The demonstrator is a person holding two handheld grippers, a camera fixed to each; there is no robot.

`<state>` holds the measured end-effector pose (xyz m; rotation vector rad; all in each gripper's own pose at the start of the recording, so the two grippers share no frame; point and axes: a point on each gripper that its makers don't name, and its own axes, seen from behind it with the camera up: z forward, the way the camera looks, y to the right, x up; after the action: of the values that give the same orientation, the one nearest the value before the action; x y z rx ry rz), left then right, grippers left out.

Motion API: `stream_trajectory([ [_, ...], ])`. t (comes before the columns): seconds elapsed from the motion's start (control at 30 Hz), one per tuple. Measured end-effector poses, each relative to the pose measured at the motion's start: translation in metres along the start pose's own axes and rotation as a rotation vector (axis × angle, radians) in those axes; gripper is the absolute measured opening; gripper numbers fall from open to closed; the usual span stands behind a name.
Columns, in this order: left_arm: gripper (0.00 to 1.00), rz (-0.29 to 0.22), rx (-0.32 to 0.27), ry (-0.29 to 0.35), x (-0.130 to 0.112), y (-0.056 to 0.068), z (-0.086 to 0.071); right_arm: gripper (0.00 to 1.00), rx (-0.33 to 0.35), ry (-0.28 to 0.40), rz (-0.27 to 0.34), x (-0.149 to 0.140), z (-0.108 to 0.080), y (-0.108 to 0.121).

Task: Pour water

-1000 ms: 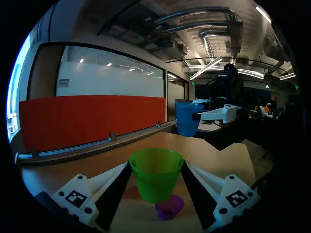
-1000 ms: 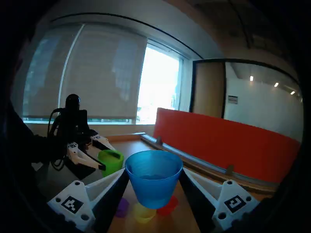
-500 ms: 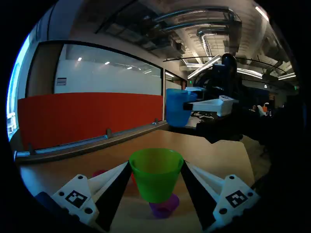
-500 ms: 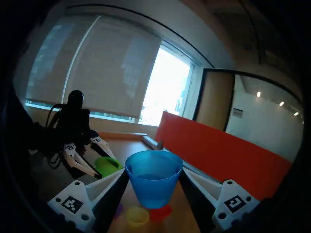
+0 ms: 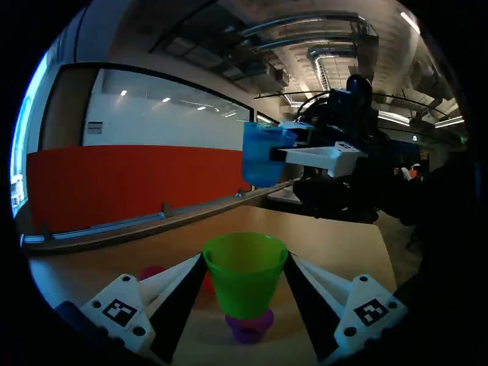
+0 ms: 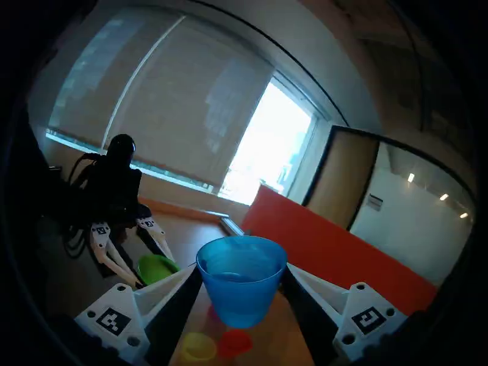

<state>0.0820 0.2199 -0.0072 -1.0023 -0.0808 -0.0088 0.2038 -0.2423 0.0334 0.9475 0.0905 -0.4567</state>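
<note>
In the left gripper view, the left gripper [image 5: 244, 261] sits at the bottom middle of the frame, its jaws closed on the green cup [image 5: 244, 287], one finger pressing each side. The cup stands upright with its mouth open to the top. Just under it, at the bottom edge, a small purple cup [image 5: 249, 326] rests on the wooden surface [image 5: 329, 238], and a small pink cup [image 5: 150, 272] shows to the lower left beside the finger.

In the right gripper view, the right gripper [image 6: 241, 268] at the bottom middle grips the blue cup [image 6: 241, 290] between both fingers. Water [image 6: 235, 277] lies low inside it. Under the cup, near the bottom edge, are a small yellow cup [image 6: 198, 346] and a small red cup [image 6: 235, 341].

Farther off in the left gripper view, the blue cup hangs in the upper middle of the frame, roughly upright, well above the surface and higher than the green cup. Beyond, an orange panel [image 5: 140, 183] runs along the surface's far edge, with a glass wall [image 5: 171, 119] above it and ceiling pipes [image 5: 317, 49] at the top.
</note>
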Motion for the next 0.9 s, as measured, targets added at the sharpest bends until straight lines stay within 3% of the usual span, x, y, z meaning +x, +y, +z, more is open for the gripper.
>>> stream_trajectory([
  [0.9,0.88,0.0,-0.041,0.02,0.006,0.018,-0.001,0.89,0.016,0.036,-0.264,0.031,0.026,-0.002],
])
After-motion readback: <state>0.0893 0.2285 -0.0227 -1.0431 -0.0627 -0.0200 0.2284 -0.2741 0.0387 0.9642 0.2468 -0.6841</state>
